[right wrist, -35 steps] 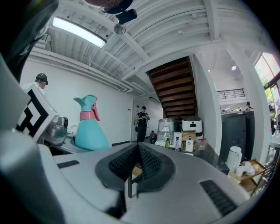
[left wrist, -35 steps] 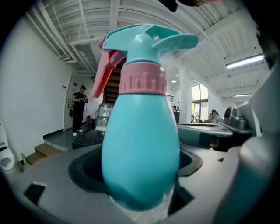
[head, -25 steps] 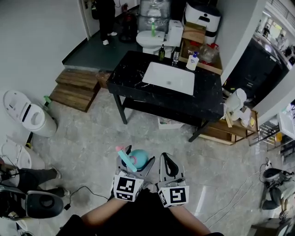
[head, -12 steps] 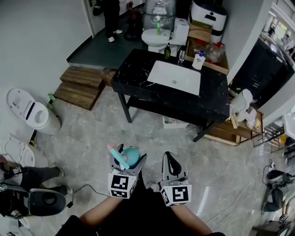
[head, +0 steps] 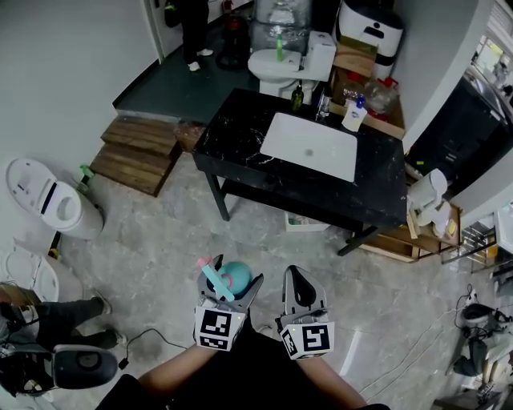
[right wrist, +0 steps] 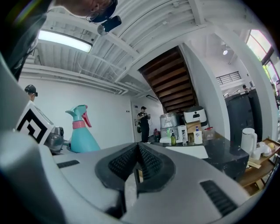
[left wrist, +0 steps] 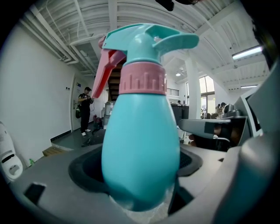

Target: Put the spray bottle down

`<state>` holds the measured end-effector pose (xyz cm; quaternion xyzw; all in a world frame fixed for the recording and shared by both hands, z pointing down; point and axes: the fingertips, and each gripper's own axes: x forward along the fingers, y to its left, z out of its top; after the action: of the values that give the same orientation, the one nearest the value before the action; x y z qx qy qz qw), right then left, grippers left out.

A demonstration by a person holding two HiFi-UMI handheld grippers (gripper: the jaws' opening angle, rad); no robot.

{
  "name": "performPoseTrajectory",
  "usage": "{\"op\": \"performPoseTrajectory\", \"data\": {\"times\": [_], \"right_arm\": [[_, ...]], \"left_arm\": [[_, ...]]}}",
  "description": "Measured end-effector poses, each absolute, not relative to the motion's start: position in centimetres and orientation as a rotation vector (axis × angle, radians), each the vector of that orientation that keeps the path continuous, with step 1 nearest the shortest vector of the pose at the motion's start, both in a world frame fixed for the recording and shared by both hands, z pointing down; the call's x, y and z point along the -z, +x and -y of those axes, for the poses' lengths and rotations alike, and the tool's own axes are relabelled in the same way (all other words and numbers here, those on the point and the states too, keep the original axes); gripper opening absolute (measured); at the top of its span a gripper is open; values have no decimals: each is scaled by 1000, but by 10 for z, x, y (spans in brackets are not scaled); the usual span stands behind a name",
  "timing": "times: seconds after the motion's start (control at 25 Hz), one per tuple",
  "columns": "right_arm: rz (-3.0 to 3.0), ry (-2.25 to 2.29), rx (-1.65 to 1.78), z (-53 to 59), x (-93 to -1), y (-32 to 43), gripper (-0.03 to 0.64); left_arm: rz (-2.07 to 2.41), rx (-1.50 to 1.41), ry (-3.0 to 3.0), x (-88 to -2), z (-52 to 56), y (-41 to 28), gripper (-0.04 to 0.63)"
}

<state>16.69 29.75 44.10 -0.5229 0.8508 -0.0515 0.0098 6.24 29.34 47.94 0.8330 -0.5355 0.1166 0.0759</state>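
My left gripper [head: 227,292] is shut on a teal spray bottle [head: 233,277] with a pink collar and pink trigger, held upright over the floor close to my body. In the left gripper view the spray bottle [left wrist: 142,144] fills the middle, its rounded body pinched between the two dark pads. My right gripper [head: 296,292] hangs just to the right of it, shut with nothing between its jaws. From the right gripper view the spray bottle [right wrist: 82,131] stands off to the left. The black marble counter [head: 240,136] with a white sink [head: 309,146] lies ahead.
Small bottles [head: 297,98] and a white pump bottle [head: 353,114] line the counter's far edge. Wooden steps [head: 132,156] sit at the left, a white toilet [head: 48,204] by the wall, a wooden shelf [head: 417,232] at the right. A person [head: 192,24] stands far back.
Both grippers have stayed low near my body with the bottle still held. My view has shifted slightly, so the counter sits a little further right and lower.
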Motion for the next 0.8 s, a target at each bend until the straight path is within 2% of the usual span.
{"op": "performPoseTrajectory", "data": {"times": [0.44,0.8], "right_arm": [[-2669,-1697,157,-167,-437,134,15],[-2721,-1725,148,-72,-431,75,15]], "left_arm": [[1652,-322,2453,-473,-165,8,422],[1646,-334,2429,-480,-69,-54,422]]}}
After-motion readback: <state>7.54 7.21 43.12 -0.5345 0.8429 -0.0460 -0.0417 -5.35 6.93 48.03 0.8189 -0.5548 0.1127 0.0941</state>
